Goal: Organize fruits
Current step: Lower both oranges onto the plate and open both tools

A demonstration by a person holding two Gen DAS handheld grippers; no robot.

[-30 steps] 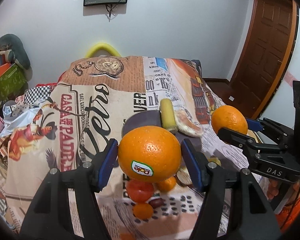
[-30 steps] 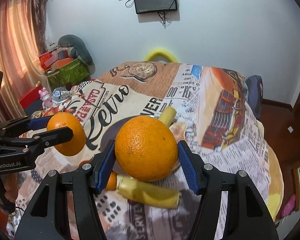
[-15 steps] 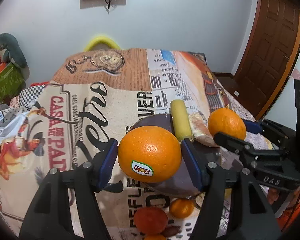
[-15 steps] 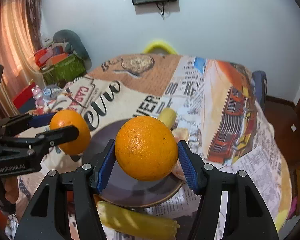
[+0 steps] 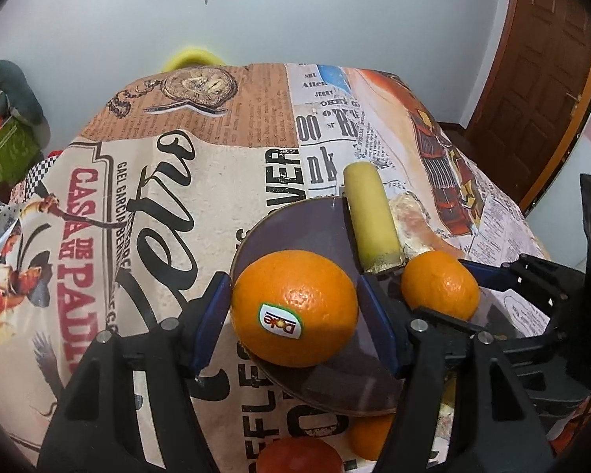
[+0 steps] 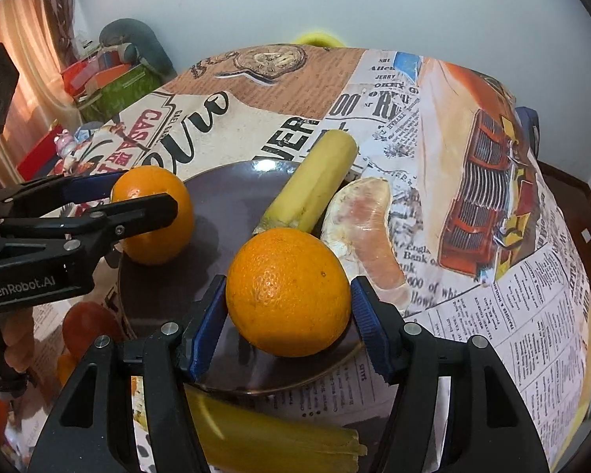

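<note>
Left gripper [image 5: 294, 309] pinching a stickered orange [image 5: 294, 307] between blue pads, low over the 9 o'clock edge of the dark plate [image 5: 303, 224]; underside hidden, so touching the plate or just above it, hard to say. Seen from the right wrist, same gripper [image 6: 145, 213] at 9 o'clock of the frame, its near finger crossing the orange [image 6: 153, 216] and covering part of the middle.

Right gripper [image 6: 287, 303] clamped on a plain orange [image 6: 287, 291], blue pads pressed to both sides, above the plate [image 6: 232, 189] toward its 5 o'clock rim. From the left wrist, that orange [image 5: 439, 283] at 3 o'clock, partly masked by the right gripper [image 5: 449, 295]; far finger mostly hidden behind the fruit.

Lying across the plate's far rim at 12 to 1 o'clock, a peeled banana piece [image 6: 315, 185], cut end on the plate, other end out over the printed tablecloth [image 6: 472, 276]. Just beside it at 2 o'clock, a peeled citrus segment [image 6: 368, 236], off the plate or perhaps touching its rim.

At 6 o'clock of the right view, a second banana piece [image 6: 264, 437], blurred and half covered by gripper fingers. At 7 o'clock, a red-orange fruit [image 6: 86, 327], cut off by the left gripper body. In the left view, bottom edge, a red fruit [image 5: 299, 457] and a small orange one [image 5: 368, 435], both cropped or overlapped.
</note>
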